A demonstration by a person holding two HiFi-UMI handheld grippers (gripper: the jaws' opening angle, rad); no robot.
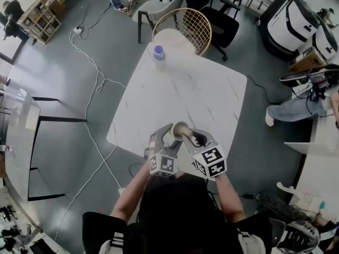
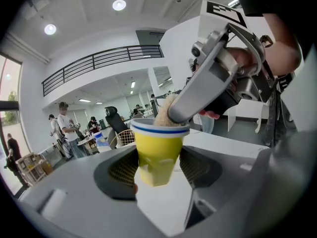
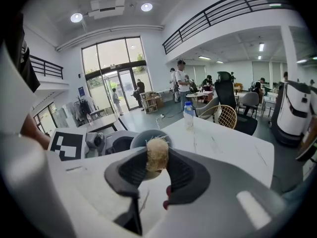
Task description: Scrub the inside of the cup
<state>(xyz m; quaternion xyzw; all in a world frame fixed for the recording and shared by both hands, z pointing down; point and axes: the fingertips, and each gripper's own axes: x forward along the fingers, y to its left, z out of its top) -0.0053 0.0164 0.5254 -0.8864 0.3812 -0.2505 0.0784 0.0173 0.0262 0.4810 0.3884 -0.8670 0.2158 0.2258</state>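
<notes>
One bottle (image 1: pixel 159 56) on table (image 1: pixel 212 97), beyond cup (image 2: pixel 157 157)

I'm working in a big open-plan office or lab hall (double height, by the look). Beyond the jaws of the right gripper (image 3: pixel 154 163) stretch a white table (image 3: pixel 223 148), office chairs (image 3: pixel 225 95), tall glass doors (image 3: pixel 116 81) and a railed mezzanine (image 3: pixel 223 14). Past the jaws of the left gripper (image 2: pixel 157 168), people (image 2: pixel 64 128) stand round desks under ceiling spotlights (image 2: pixel 119 5). Left of both jaws, cables (image 1: pixel 87 62) trail over grey floor (image 1: pixel 69 105); white machine housings (image 1: pixel 294 20) stand far right.
</notes>
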